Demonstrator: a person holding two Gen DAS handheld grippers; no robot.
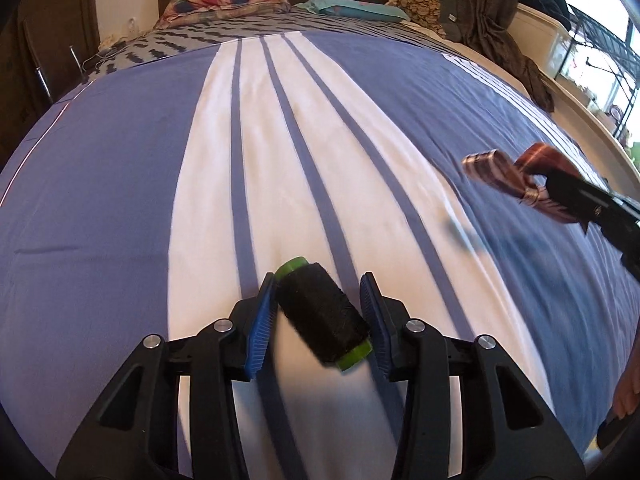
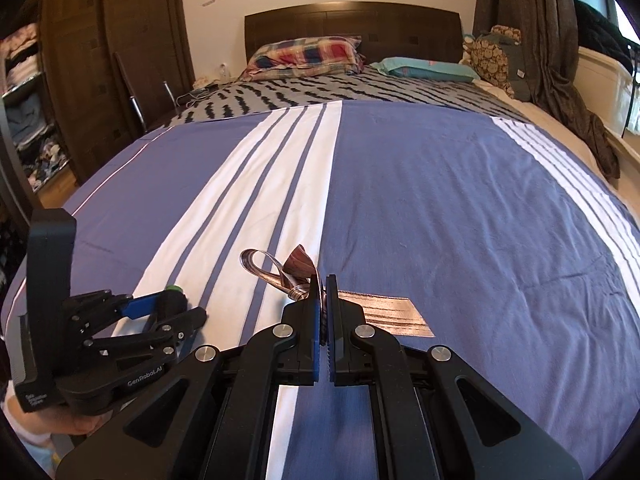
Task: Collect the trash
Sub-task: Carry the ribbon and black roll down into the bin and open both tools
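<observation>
A wide bed [image 2: 420,208] carries everything. A blue cover with bands of white stripes [image 1: 248,168] is spread over its near part; farther up lies a grey sheet with dark marks [image 2: 304,88]. At the far end, a plaid pillow [image 2: 304,56] rests on the left and a teal one [image 2: 428,69] on the right. A black thread spool with green ends [image 1: 324,316] seems to lie on the near white band.

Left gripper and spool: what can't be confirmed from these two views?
- Left wrist view: whether the pads press the spool; a gap shows on the right side, and the picture is blurred.
- Right wrist view: the spool is mostly hidden by the left gripper.
- Both views: where trash goes; no bin is in frame.
- Right wrist view: the wrapper's pinched part is hidden by the right gripper.
</observation>
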